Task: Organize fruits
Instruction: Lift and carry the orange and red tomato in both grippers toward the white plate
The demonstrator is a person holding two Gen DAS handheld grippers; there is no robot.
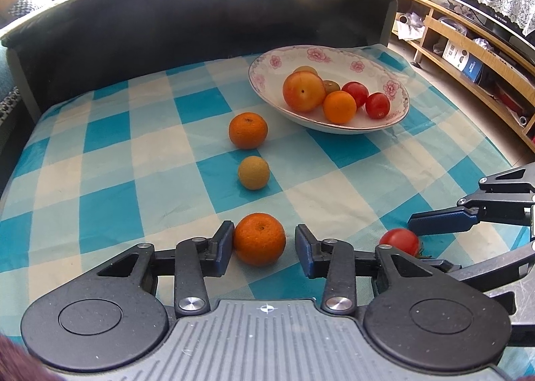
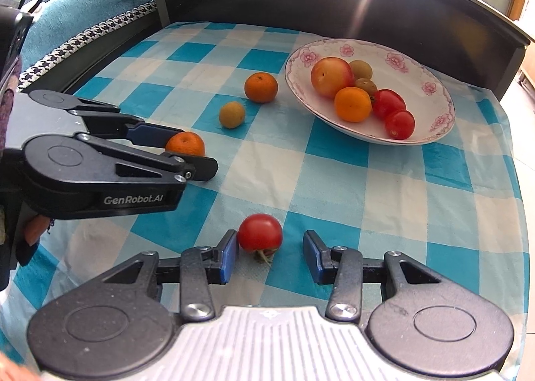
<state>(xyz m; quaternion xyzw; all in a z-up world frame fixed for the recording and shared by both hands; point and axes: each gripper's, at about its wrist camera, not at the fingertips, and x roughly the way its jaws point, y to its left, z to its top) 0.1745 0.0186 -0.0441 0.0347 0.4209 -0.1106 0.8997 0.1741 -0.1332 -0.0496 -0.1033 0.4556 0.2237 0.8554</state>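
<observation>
One marking reads clearly — "GenRobot.AI", in pale letters on the black side of the left gripper (image 2: 192, 155), seen from the right wrist view. A box (image 1: 458, 54) on the wooden shelf (image 1: 468, 43) in the left wrist view carries print and a code-like square, too small to read.

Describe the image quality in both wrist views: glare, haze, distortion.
Left wrist view: blown-out window light along the top and a hazy smear over the dark backboard; fisheye bends the shelf at right; the fruits and plate stay sharp. Right wrist view: a sun flare streaks down from the top right across the backboard; the checked cloth curves toward the edges; the tomato is crisp.
</observation>
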